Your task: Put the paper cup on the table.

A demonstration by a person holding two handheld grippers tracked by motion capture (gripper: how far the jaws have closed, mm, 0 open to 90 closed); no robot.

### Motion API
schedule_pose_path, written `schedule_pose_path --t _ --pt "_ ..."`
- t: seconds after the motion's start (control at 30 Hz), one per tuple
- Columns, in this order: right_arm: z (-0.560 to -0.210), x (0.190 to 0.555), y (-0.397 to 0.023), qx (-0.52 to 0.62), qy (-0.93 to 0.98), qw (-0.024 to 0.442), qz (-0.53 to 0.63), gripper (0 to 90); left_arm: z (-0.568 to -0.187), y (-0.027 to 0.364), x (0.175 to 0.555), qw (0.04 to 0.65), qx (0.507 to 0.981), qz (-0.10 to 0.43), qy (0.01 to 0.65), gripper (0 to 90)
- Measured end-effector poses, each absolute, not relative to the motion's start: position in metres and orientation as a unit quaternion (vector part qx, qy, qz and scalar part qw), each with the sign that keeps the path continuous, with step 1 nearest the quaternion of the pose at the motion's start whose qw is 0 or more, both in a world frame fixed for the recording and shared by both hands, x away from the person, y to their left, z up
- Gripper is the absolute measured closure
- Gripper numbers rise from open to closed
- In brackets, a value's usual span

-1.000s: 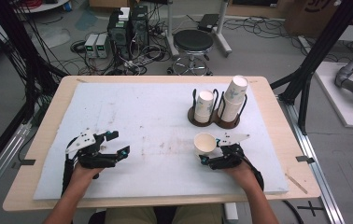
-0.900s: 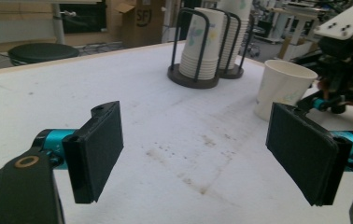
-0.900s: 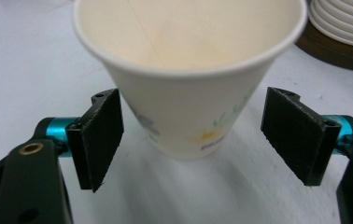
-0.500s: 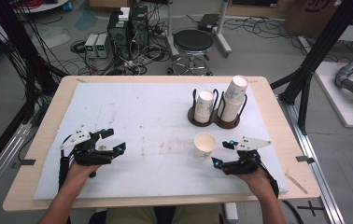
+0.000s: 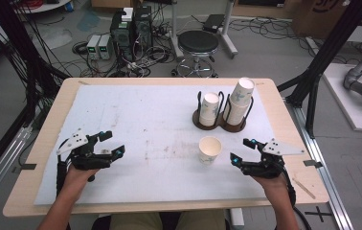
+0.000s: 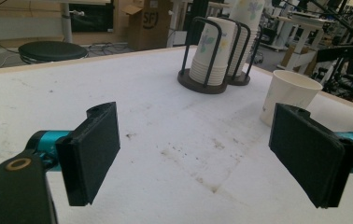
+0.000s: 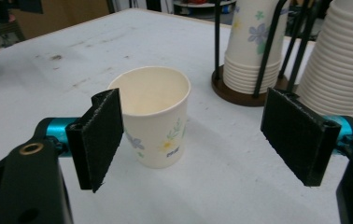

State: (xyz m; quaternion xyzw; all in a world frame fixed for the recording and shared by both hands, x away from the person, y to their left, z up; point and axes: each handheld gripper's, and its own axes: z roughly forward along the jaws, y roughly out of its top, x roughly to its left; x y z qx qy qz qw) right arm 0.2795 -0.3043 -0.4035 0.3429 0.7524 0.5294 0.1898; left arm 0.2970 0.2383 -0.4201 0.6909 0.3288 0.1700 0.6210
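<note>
A single flowered paper cup (image 5: 210,149) is standing upright and empty, mouth up, on the white mat (image 5: 141,124), just in front of a dark two-ring wire holder (image 5: 220,120) carrying two stacks of upside-down paper cups (image 5: 239,101). The right gripper (image 5: 242,152) is sitting beside the cup, jaws spread wide and clear of it, having just been opening. Well apart at the mat's left, the left gripper (image 5: 112,143) is lying spread open on nothing.

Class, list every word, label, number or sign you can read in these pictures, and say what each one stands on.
"SF": black letters in brackets on the brown cardboard box behind the table, left gripper view.
Single flower-printed paper cup: a small dark mark under the flowers, too blurred to read.
Brown cardboard box on the floor at top right, high view: a dark printed mark, cut off and unreadable.
</note>
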Motion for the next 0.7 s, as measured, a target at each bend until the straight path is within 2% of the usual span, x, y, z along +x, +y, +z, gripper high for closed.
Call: schedule_pose_path --t 0.4,0.7 --pt "-0.398 0.276 -0.299 0.341 0.754 0.220 0.517 21.8 -0.420 0.236 0.287 0.618 0.697 0.174 0.319 16.8" --pt "-0.399 0.278 -0.298 0.340 0.756 0.221 0.514 21.8 -0.421 0.232 0.287 0.614 0.703 0.171 0.316 17.0"
